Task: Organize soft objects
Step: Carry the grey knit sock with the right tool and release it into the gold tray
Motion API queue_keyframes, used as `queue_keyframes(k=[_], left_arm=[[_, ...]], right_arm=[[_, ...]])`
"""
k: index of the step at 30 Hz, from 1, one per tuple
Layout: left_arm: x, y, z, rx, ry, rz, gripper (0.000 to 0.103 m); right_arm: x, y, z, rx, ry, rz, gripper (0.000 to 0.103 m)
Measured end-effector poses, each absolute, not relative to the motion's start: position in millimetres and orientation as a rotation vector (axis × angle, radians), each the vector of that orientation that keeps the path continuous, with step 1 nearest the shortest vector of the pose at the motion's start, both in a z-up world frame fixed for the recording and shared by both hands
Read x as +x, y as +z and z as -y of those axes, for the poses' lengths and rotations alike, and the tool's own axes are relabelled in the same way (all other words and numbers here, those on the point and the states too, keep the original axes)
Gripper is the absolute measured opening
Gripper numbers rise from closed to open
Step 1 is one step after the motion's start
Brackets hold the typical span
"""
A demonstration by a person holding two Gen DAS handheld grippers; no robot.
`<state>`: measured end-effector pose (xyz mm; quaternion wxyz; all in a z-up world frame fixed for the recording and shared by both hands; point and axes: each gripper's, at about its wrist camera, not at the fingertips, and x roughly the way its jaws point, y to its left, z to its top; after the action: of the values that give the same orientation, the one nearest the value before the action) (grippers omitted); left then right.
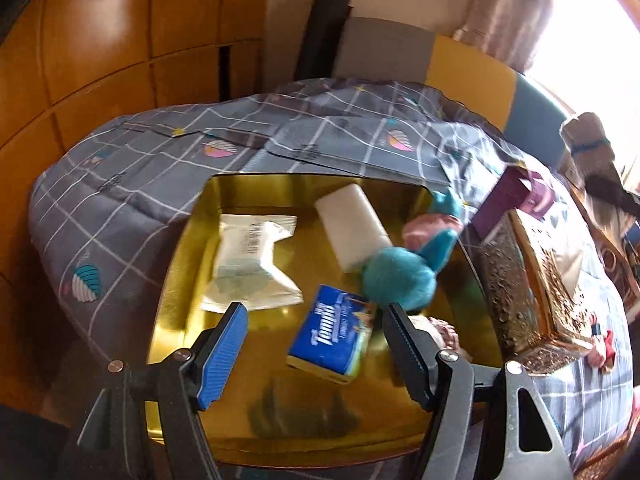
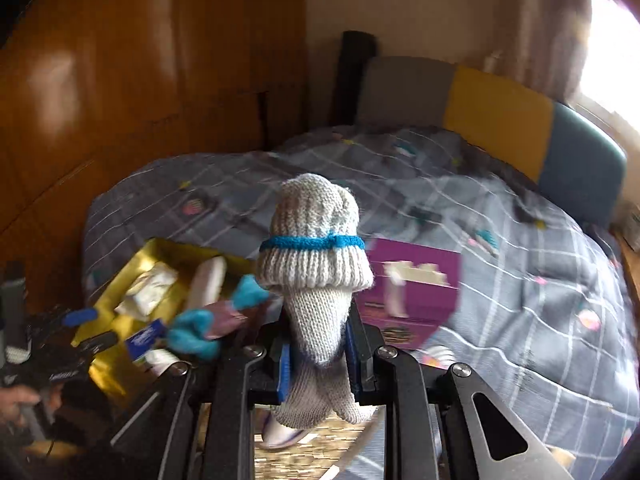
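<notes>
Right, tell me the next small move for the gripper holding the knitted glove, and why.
Probably carry the glove left and down over the gold tray, then let go. The right gripper is clamped on it above the bed, while the tissue pack and blue plush toy already lie in the tray, and the left gripper hangs open over it.

A grey knitted glove (image 2: 314,264) with a blue band round its cuff stands upright, pinched between my right fingers (image 2: 285,364). To the left, the gold tray (image 1: 176,280) on the bed holds a crumpled white packet (image 1: 250,262) at its far left, a white block (image 1: 352,228) beside that, a blue tissue pack (image 1: 332,332) nearer, and a teal plush toy (image 1: 400,272) against the right rim.
</notes>
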<state>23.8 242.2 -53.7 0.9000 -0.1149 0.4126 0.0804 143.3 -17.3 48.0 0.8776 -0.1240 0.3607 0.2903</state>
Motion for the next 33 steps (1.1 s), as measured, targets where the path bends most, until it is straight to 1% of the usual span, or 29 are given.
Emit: queue_keyframes(k=[5, 12, 16, 21, 26, 29, 31, 33], left_arm=[[21.2, -51.3, -255.7, -0.254, 0.205, -0.836, 0.071], [19.5, -50.1, -258.6, -0.256, 0.213, -0.824, 0.071], [17.9, -49.4, -257.3, -0.246, 0.217, -0.817, 0.071], [16.7, -49.7, -255.8, -0.236, 0.217, -0.818, 0.071], [15.5, -50.4, -255.0, -0.229, 0.221, -0.816, 0.071], [15.5, -50.7, -254.1, -0.226, 0.222, -0.819, 0.071], [15.0, -50.1, -253.2, -0.223, 0.221, -0.817, 0.071], [14.1, -49.4, -251.8, -0.217, 0.222, -0.816, 0.071]], right_arm=[[104.4, 23.6, -39.5, -0.350, 0.809, -0.812, 0.022], [75.4, -41.9, -103.7, -0.448, 1.000, -0.987, 0.022], [72.5, -80.9, -127.8, -0.481, 1.016, -1.075, 0.022], [84.0, -111.1, -141.8, -0.500, 0.898, -1.122, 0.022], [83.6, -111.3, -139.9, -0.496, 0.883, -1.108, 0.028], [79.3, -103.8, -137.2, -0.492, 0.892, -1.075, 0.035], [73.0, -97.4, -133.6, -0.495, 0.893, -1.052, 0.044], [70.1, -92.1, -130.6, -0.495, 0.889, -1.031, 0.047]])
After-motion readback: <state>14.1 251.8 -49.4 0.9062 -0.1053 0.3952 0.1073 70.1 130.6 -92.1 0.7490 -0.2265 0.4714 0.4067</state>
